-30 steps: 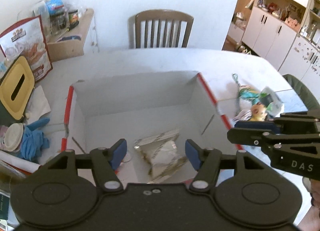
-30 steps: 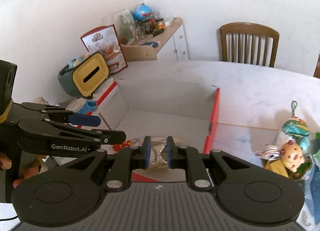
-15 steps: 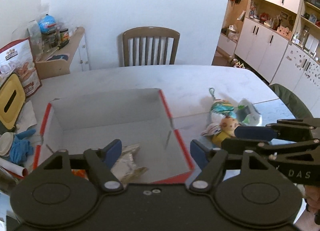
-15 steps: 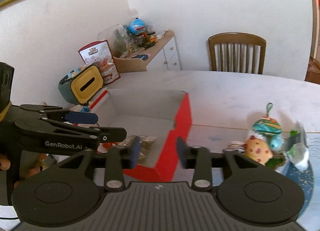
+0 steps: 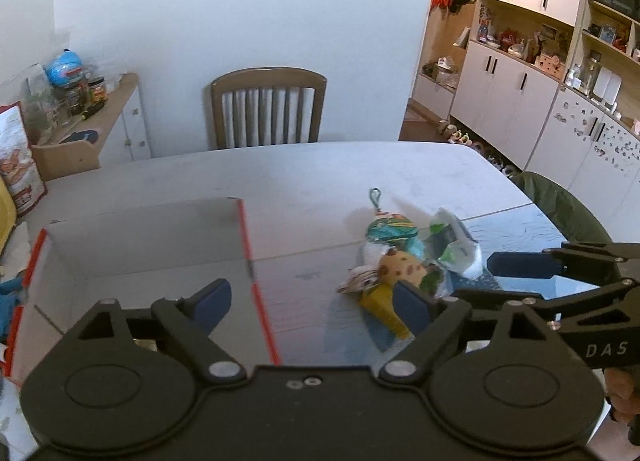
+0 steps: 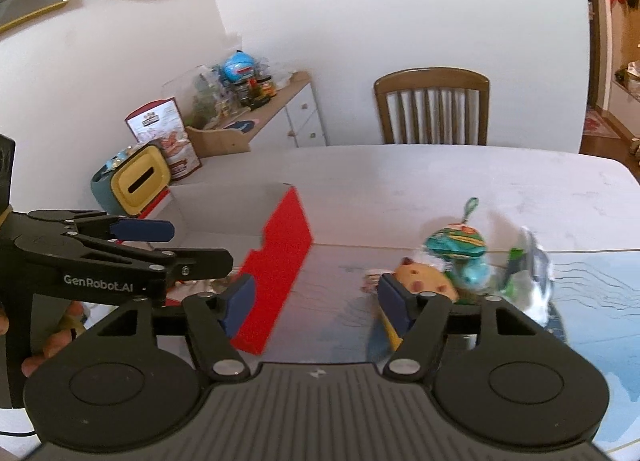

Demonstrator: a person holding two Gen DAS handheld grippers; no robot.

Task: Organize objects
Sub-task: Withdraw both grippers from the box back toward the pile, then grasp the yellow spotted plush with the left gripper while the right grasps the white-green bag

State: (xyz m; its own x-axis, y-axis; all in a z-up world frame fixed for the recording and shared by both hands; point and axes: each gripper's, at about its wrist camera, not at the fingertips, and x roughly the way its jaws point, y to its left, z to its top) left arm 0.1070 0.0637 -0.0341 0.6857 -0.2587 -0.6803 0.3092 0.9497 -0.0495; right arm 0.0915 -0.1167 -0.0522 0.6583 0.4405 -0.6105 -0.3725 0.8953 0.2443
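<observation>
Hovering spread and empty, the left tongs (image 5: 308, 303) and right tongs (image 6: 318, 303) face the toy pile (image 6: 448, 265) on the worktop (image 6: 440, 177), at three o'clock from the red-edged box (image 6: 280, 257).

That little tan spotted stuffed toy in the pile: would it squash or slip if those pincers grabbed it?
The tan spotted toy looks like soft plush, so it would probably squash, not slip. Probably light. It lies against the green pouch, so lifting may drag that.

The left gripper (image 5: 308, 299) has its jaws spread wide and empty; left of them the red-edged box (image 5: 244, 245), right of them a toy pile (image 5: 400, 257) on the surface (image 5: 300, 173).
</observation>
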